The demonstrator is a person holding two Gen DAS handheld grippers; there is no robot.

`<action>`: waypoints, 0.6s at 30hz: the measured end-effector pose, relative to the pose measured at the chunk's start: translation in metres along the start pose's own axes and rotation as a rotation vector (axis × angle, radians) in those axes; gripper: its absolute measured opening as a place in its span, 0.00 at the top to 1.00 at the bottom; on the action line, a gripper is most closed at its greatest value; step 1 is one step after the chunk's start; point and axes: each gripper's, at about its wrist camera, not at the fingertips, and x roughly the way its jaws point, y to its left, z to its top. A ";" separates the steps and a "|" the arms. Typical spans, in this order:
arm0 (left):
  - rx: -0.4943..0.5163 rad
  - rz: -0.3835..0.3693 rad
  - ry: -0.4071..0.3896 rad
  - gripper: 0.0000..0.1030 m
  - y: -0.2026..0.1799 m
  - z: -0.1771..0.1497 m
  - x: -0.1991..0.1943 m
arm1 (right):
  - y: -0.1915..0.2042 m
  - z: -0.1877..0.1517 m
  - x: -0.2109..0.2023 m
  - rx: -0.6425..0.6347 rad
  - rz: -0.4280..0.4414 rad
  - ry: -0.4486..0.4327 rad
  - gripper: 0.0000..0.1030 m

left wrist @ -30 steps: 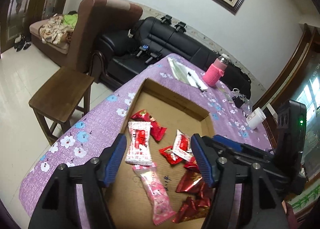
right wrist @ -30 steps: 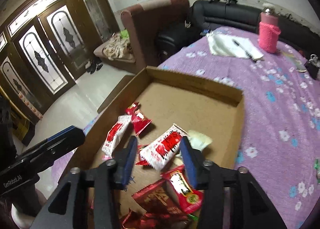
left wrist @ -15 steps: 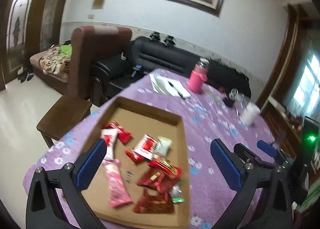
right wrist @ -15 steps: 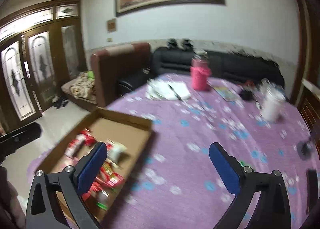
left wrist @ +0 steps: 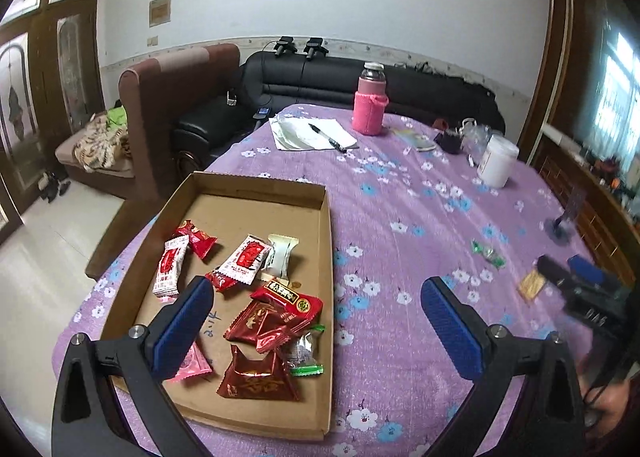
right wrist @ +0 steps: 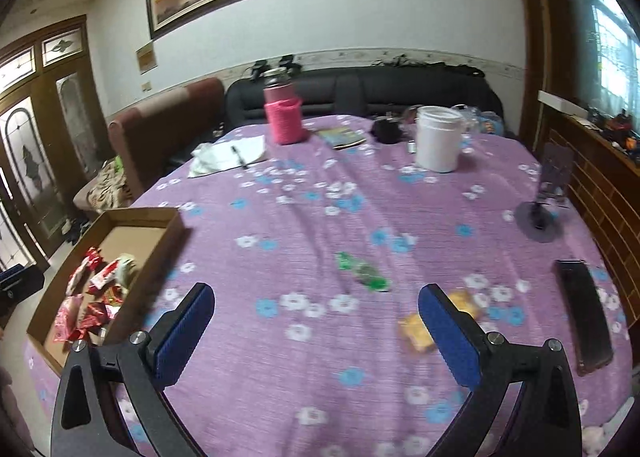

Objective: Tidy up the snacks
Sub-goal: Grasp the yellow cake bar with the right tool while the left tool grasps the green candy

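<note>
A shallow cardboard box (left wrist: 326,241) lies on the purple flowered tablecloth and holds several wrapped snacks, mostly red and white packets (left wrist: 245,257). My left gripper (left wrist: 316,305) hangs open above the box's near right side, nothing between its blue pads. On the bare cloth lie a green wrapped candy (right wrist: 362,271) and a yellow snack packet (right wrist: 418,331). My right gripper (right wrist: 316,313) is open above the cloth, its right finger partly covering the yellow packet. The box (right wrist: 176,225) sits at the left of the right wrist view.
A pink bottle (left wrist: 370,105), papers with a pen (left wrist: 312,133), a white jar (right wrist: 438,139), a phone stand (right wrist: 548,193) and a dark phone (right wrist: 586,317) sit on the table. Sofas and a wooden stool stand beyond the far and left edges.
Both grippers opened wide; the right let go of a red and white packet, which now lies in the box. Both drew back from the box, the right swinging right over the open cloth.
</note>
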 end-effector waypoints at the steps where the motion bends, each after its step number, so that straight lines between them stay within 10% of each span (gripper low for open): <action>1: 0.012 0.009 0.001 0.00 -0.003 -0.001 0.000 | -0.008 0.000 -0.002 0.008 -0.010 -0.002 0.00; 18: 0.044 -0.108 -0.047 0.00 -0.026 -0.001 -0.009 | -0.136 0.016 0.009 0.326 0.029 0.061 0.05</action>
